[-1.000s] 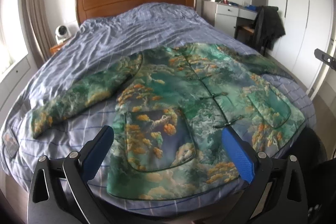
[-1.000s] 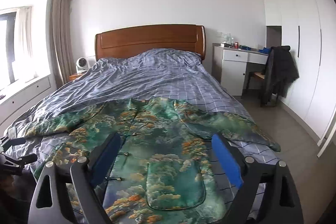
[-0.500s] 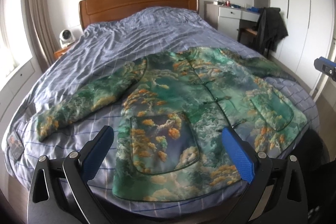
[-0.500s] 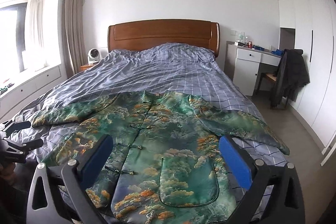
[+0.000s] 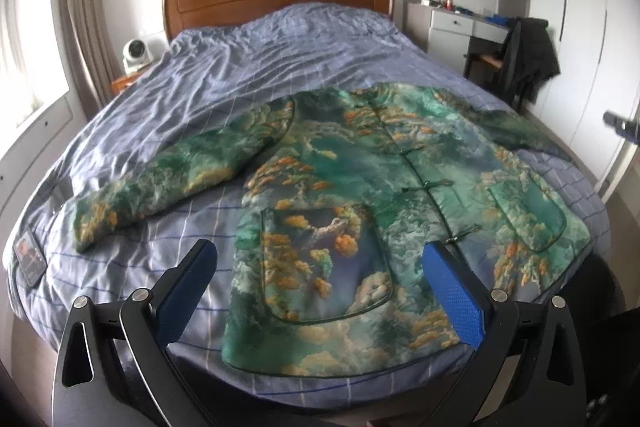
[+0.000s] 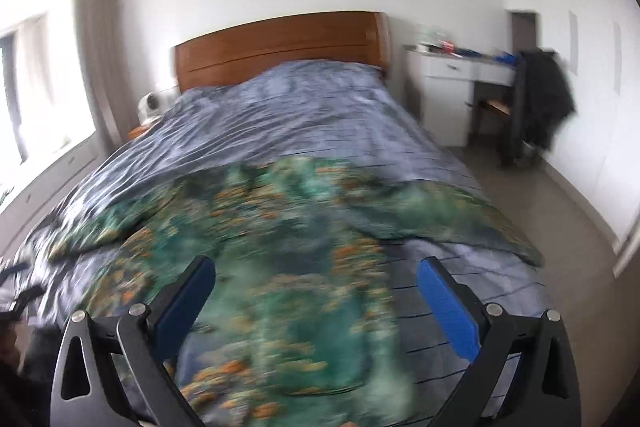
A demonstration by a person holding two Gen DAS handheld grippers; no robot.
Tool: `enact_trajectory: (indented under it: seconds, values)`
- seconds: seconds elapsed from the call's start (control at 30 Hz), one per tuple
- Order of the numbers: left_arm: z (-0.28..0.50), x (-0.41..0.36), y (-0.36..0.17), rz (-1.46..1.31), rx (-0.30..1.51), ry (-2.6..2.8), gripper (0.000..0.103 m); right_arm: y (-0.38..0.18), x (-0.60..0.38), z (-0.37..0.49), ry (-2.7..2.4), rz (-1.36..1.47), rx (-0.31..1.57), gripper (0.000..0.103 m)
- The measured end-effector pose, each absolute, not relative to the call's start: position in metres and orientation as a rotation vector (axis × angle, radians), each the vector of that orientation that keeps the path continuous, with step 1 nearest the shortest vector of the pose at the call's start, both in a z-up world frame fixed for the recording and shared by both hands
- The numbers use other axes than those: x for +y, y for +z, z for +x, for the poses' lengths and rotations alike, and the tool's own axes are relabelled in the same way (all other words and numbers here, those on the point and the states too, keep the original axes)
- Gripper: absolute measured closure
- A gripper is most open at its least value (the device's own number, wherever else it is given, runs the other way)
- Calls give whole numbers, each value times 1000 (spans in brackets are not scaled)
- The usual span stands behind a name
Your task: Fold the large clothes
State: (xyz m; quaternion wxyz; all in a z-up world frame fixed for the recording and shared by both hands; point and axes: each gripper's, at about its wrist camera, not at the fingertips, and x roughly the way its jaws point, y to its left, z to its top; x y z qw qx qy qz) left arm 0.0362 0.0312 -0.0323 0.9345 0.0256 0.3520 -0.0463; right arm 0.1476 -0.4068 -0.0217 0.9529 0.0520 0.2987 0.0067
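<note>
L view sharp on jacket (image 5: pixel 360 195) buttons; R view blurred.

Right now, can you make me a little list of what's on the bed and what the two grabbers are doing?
bed cover: blue checked, wrinkled
jacket: green with orange trees, lying flat, front up, buttoned, sleeves spread out
left gripper: open, holding nothing, above the jacket's bottom edge
right gripper: open, holding nothing, its jaws have just been opening; picture blurry
folding: not yet begun
beside the bed: white desk, dark coat on chair
</note>
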Motion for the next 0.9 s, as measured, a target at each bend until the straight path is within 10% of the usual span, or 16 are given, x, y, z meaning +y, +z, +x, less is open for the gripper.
enact_trajectory:
  seconds: [0.37, 0.8, 0.87, 0.9]
  values:
    - [50, 17, -36, 74, 768, -63, 1, -134, -700, 225, -302, 930, 732, 1]
    - [70, 2, -43, 108, 835, -6, 1, -270, -759, 288, -479, 1345, 660, 19]
    - [71, 2, -47, 104, 847, -4, 1, -267, -765, 290, -495, 1314, 622, 46]
    - [72, 2, -48, 105, 850, -4, 1, -264, -767, 294, -497, 1289, 627, 84]
